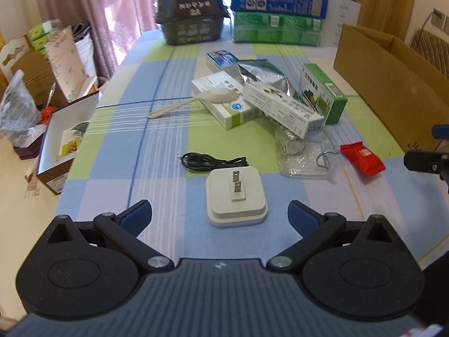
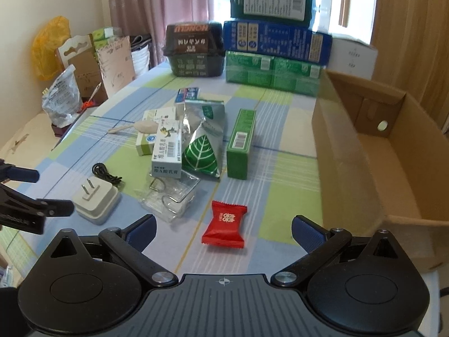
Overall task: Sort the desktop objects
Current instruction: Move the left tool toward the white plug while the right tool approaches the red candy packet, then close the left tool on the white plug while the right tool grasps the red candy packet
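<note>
1. Our left gripper (image 1: 220, 216) is spread wide with nothing in it, hovering right over the white plug adapter (image 1: 236, 196), which lies prongs-up on the checked tabletop (image 1: 118, 146) between the two fingers.
2. Just behind the adapter there's a coiled black cable (image 1: 213, 162).
3. Our right gripper (image 2: 223, 231) is wide apart too and holds nothing, with the red candy packet (image 2: 224, 224) lying flat between its fingers.
4. Mid-table is a heap: medicine boxes, a silver foil pouch (image 2: 203, 137), a plastic spoon (image 1: 193, 99), clear packaging with metal hooks (image 2: 171, 196) and a green box (image 2: 241, 143).
5. An open cardboard box (image 2: 376, 151) sits along the right edge.
</note>
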Motion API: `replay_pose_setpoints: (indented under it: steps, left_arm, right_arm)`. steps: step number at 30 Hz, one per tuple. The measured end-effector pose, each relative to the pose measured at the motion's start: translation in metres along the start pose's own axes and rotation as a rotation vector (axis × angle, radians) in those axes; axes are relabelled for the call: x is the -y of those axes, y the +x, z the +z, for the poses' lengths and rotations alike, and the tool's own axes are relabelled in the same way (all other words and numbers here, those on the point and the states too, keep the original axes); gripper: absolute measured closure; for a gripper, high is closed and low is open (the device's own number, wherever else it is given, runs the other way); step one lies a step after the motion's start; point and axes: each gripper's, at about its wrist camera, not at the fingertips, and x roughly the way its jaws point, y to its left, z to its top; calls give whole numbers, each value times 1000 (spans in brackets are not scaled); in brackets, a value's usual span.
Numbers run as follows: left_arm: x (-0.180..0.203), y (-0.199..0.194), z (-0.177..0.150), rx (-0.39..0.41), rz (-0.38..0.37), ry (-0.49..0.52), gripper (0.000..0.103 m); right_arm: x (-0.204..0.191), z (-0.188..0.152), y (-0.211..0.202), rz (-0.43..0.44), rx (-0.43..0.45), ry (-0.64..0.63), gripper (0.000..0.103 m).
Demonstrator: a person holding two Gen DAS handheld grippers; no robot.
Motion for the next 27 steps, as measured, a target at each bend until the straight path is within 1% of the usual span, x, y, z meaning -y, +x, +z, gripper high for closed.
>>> replay_pose_setpoints:
  steps: [3,6,9,11,14,20,27]
  left_arm:
    - [-1,14,4,-8,-4,0,2]
    - [0,25,6,-17,-18,-3,2]
    - [2,35,8,-26,-26,11,2]
    - [2,42,8,-33,-29,19,2]
    - [2,49,9,-44,-36,18,5]
    - [3,57,11,-47,-52,11,5]
    - [3,63,14,-53,-64,7,9]
  right_arm:
    - [5,2,13,7,-31,26,14]
    - [9,3,27,14,-63,46,19]
    - [14,3,40,25,-97,75,26]
    - [17,4,49,31,-121,86,36]
    - [21,4,63,39,-165,114,44]
    - [22,3,77,36,-202,113,47]
    - [19,6,88,40,-221,104,58]
